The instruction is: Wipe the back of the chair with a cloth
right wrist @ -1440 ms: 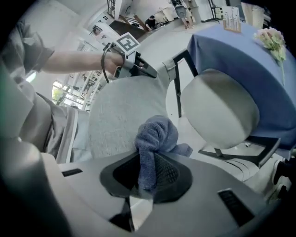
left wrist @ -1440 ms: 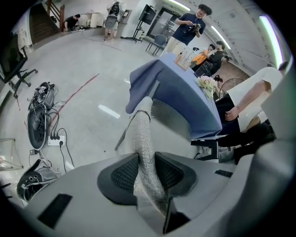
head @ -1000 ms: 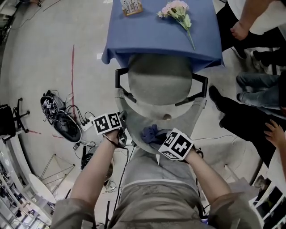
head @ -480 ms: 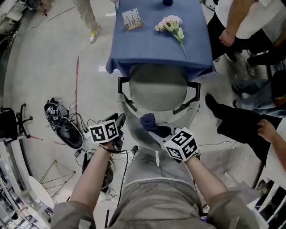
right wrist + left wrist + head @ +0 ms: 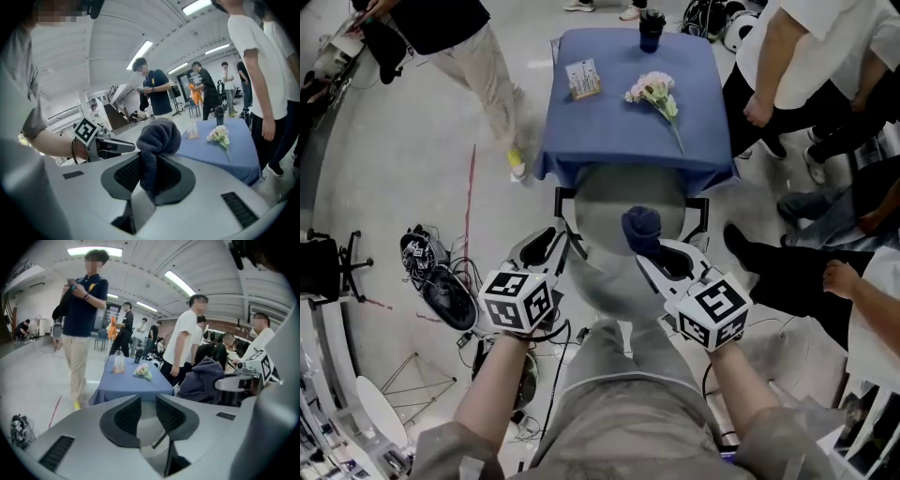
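Head view is showing the rounded grey fabric chair (image 5: 602, 214) sitting beneath both grippers. The right gripper (image 5: 149, 174) is clamping the bunched dark blue terry cloth (image 5: 158, 137) in its jaws, over the chair. The left gripper (image 5: 148, 409), at the chair's left side, is carrying nothing; its narrowly parted jaws have just been closing.

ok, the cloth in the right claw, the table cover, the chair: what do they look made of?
Cloth: dark blue terry or microfibre, judging by the fuzzy nap and soft bunching in the right claw. Table cover: thin matte blue fabric; it drapes over the edges. Chair: grey matte upholstery, probably woven fabric; texture too small to confirm.
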A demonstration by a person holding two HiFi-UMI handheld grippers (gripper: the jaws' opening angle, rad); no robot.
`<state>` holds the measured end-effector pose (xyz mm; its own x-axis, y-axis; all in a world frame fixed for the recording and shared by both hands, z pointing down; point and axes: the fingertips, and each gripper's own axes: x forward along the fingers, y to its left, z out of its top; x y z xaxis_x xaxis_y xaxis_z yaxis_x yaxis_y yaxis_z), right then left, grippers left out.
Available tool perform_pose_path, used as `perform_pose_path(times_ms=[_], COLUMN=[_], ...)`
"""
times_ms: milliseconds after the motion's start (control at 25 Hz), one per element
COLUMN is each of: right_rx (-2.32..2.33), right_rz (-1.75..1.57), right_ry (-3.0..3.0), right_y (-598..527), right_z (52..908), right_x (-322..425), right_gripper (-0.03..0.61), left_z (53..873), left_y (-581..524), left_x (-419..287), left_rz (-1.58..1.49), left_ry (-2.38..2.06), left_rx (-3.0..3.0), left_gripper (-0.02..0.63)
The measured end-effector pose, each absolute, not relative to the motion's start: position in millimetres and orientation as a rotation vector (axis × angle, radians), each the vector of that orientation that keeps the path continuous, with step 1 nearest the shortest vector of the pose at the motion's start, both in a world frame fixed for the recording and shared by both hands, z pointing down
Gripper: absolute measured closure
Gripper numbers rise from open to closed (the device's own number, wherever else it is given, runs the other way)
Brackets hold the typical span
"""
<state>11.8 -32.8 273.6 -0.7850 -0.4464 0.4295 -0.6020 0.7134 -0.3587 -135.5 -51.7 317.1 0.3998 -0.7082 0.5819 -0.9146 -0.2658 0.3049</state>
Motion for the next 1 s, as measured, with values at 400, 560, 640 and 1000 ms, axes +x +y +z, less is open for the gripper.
perform_pose_path(times_ms=[400, 560, 640, 1000], right_rx=[0.969, 1.027, 1.063, 1.159], right_rz=[0.391, 0.277, 0.225, 0.027], right_ry=[-2.843, -2.911, -2.942, -3.026], right_y=[-57.3, -57.9, -57.6, -52.5], right_z=[132.3, 84.5, 61.9, -9.9], right_x=[31.3, 39.5, 44.5, 57.7], right_gripper=[0.495, 0.494, 0.494, 0.494], left_z=[184.7, 133.6, 110.1, 36.9], left_y=[-77.1, -76.8, -75.4, -61.4], left_x=[-99.7, -88.1, -81.7, -65.6], left_rz=[0.445, 0.384, 0.359, 0.318], left_ry=[-1.475, -1.518, -1.524, -1.594], left_rx=[2.406, 2.54, 2.605, 2.781], left_gripper=[0.526, 0.537, 0.54, 0.545])
